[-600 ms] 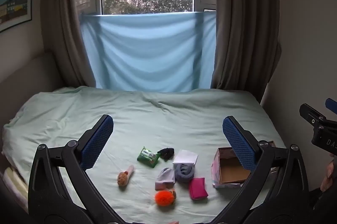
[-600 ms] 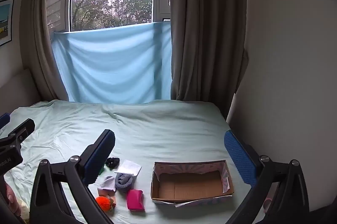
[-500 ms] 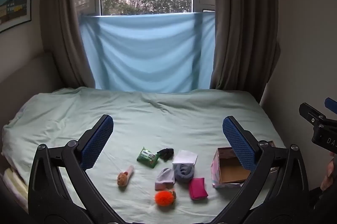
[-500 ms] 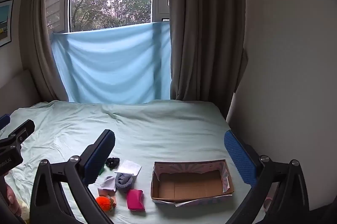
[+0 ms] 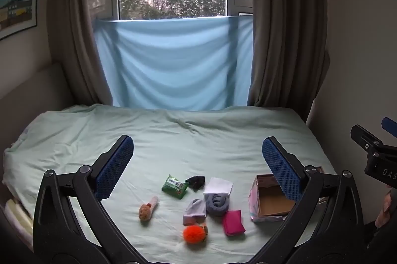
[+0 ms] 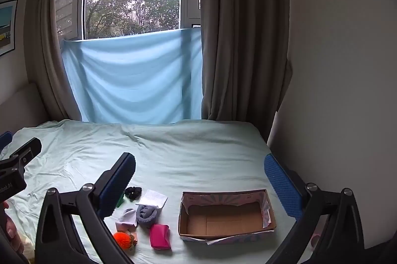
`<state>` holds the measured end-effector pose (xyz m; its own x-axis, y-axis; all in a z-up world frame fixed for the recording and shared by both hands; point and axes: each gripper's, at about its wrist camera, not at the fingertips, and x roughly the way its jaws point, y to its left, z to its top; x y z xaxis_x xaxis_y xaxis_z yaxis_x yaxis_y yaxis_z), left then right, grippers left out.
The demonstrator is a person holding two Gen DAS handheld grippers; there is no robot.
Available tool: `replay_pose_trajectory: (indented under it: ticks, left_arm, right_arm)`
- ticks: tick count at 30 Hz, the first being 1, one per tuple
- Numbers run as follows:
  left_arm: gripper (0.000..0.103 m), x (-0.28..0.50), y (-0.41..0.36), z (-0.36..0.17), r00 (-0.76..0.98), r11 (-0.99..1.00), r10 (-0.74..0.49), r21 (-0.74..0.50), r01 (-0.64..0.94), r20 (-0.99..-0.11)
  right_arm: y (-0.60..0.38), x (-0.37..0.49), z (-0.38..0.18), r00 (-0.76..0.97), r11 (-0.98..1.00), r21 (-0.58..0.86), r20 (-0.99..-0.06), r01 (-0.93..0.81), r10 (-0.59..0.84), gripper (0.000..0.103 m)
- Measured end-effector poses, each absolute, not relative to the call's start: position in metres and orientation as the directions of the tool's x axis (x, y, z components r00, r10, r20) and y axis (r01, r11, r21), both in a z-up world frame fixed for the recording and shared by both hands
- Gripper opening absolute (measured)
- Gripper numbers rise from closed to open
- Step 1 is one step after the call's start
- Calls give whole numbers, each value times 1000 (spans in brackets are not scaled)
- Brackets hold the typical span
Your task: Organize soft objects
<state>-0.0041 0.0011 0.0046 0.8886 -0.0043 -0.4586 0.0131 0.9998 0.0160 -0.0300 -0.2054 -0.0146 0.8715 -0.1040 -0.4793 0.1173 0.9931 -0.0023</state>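
From the left wrist: left gripper (image 5: 197,158) spread wide above the pale green bed sheet (image 5: 173,140), nothing between its blue pads. Scattered below, a green packet (image 5: 174,186) just beside a black scrunchie (image 5: 196,181), a white folded cloth (image 5: 218,186) touching a rolled grey sock (image 5: 217,204), a pale sock (image 5: 195,211), a pink pouch (image 5: 233,222), an orange fuzzy ball (image 5: 194,234) and a small plush toy (image 5: 147,209) off to the left. Right of the cluster, an open cardboard box (image 5: 269,203), partly hidden by one finger. From the right wrist: right gripper (image 6: 199,173) likewise fully apart and holding nothing, raised over the box (image 6: 224,215), seen empty, with pouch (image 6: 160,236), grey sock (image 6: 146,212), ball (image 6: 122,240), cloth (image 6: 153,198) and scrunchie (image 6: 133,191) left of it.
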Motion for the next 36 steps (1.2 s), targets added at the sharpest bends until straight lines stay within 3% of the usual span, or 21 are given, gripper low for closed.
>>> replay_pose_trajectory:
  ticks: [36]
  left_arm:
    - [103,-4,-1,2,881,1000,-9,17,19,-473]
  right_arm:
    - [-203,-32,-23,884,997,13,-463,74,-60,103]
